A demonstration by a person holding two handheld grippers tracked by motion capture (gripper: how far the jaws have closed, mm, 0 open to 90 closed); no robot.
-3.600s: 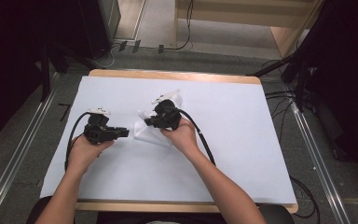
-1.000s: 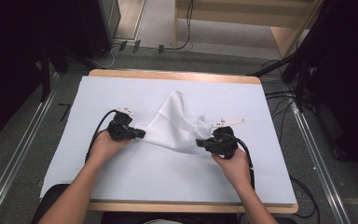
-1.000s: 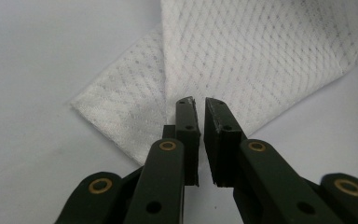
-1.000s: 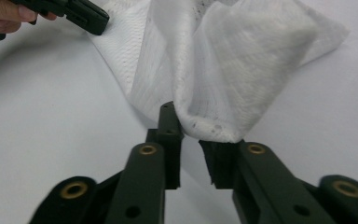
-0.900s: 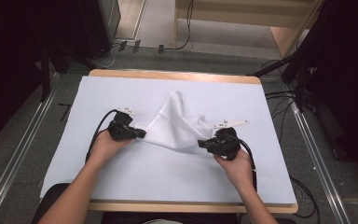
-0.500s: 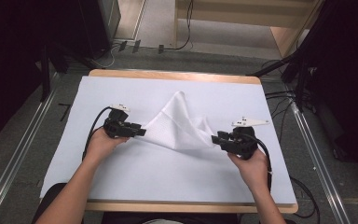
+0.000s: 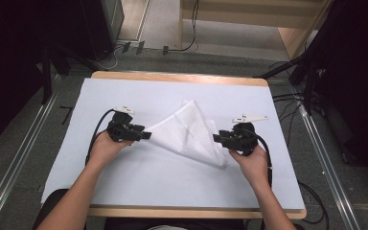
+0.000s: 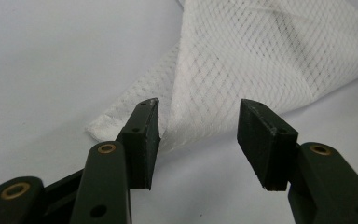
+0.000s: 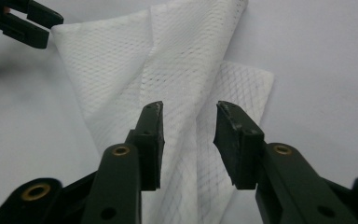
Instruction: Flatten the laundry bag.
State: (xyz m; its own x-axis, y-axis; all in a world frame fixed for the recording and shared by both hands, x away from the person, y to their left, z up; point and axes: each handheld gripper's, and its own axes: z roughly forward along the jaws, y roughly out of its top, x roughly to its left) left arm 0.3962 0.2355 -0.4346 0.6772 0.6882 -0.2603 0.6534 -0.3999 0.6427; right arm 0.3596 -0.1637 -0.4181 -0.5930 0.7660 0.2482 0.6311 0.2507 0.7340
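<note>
A white mesh cloth (image 7: 189, 132) lies spread in a flat triangle on the white table cover. My left gripper (image 7: 146, 135) is at the cloth's left corner. In the left gripper view the left gripper (image 8: 199, 109) stands open; its jaws have just been opening, and the cloth (image 8: 242, 51) lies loose between and beyond them. My right gripper (image 7: 216, 138) is at the cloth's right edge. In the right gripper view the right gripper (image 9: 189, 109) is open, its jaws just widened, with the cloth (image 9: 177, 51) flat beneath the gap. The left gripper (image 9: 18, 21) shows far off at the top left.
The white cover (image 7: 124, 182) lies over a wooden table (image 7: 182, 77). Black cables (image 7: 311, 201) trail off the right side. Metal floor rails (image 7: 14, 167) run along both sides, and a wooden shelf unit (image 7: 287, 28) stands beyond the far edge.
The hands have drawn apart and the bunched cloth is now stretched flat. My right gripper moved right, off the cloth's corner. Both grippers' jaws have opened and let the cloth go.
</note>
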